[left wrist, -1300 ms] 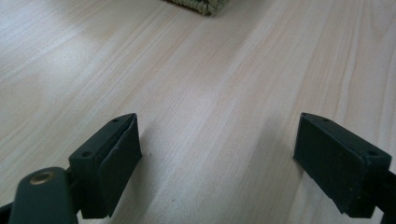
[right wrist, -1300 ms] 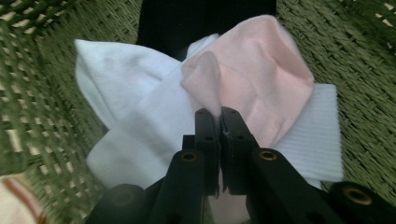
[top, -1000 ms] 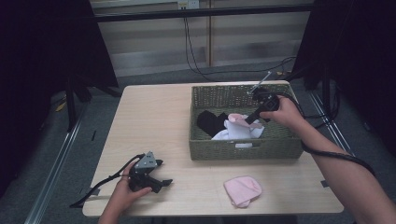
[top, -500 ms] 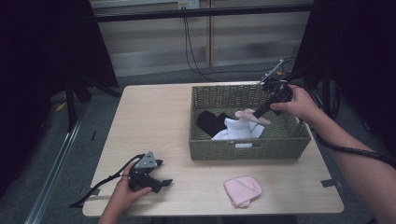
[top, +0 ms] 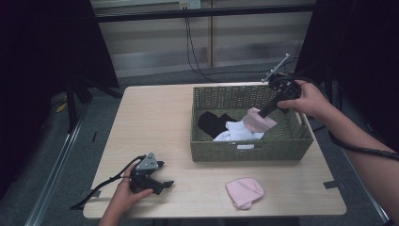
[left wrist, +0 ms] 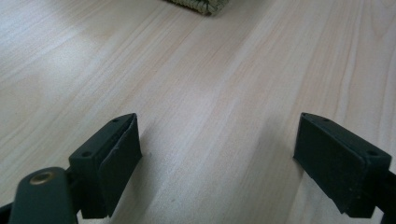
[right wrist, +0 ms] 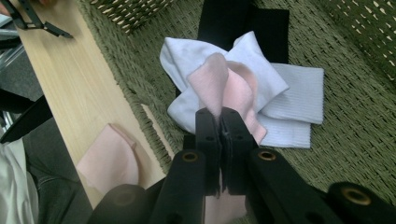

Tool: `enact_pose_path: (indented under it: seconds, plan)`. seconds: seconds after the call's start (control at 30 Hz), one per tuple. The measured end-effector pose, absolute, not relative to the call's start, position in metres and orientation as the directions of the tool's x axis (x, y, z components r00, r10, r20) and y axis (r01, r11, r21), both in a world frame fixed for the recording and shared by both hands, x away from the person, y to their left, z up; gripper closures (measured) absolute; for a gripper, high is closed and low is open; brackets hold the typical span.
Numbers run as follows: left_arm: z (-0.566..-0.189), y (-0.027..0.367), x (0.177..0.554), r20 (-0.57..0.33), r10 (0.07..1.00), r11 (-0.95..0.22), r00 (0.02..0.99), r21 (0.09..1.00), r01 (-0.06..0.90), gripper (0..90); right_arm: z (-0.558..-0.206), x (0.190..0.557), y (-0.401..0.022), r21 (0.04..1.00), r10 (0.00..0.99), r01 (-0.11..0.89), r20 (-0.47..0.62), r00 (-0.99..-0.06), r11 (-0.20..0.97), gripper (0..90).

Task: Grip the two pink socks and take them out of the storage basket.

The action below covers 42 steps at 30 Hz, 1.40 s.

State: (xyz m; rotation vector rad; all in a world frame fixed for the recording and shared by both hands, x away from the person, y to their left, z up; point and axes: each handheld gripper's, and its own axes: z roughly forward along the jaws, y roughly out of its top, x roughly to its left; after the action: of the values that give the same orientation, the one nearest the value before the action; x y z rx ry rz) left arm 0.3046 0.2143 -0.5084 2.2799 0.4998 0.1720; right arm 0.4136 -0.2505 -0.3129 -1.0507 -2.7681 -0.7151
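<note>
Right tongs [right wrist: 219, 122] clenched on a pink sock [right wrist: 232, 91] above the wicker basket [top: 251, 149] — white socks [right wrist: 280, 93] beneath; left tongs [left wrist: 219, 163] released on bare tabletop [top: 155, 122].

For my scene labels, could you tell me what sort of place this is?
Probably a lab recording station: a bare wooden table, black curtains at both sides, and cables hanging down the wall behind.

Light falls from overhead onto the table [top: 155, 122], leaving its pale wood bright while the room around it sinks into near black. The high view is soft and a little grainy. In the left gripper view a broad sheen lies across the wood and soft shadows pool under the jaws. The right gripper view is sharp on the socks [right wrist: 280, 84], blurred near the lens.
</note>
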Motion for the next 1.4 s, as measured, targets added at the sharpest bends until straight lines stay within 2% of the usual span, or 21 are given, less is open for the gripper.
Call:
enact_pose_path:
  seconds: [0.73,1.4]
  plan:
    - [-0.508,0.214,0.305,-0.032,0.406,-0.619,0.914,0.726,0.300,14.0,-0.271,0.389,-0.254,0.450,0.540,0.605,0.278,-0.794,0.657,86.9]
    - [-0.508,0.214,0.305,-0.032,0.406,-0.618,0.913,0.726,0.300,14.0,-0.254,0.358,-0.250,0.478,0.462,0.548,0.295,-0.836,0.686,86.9]
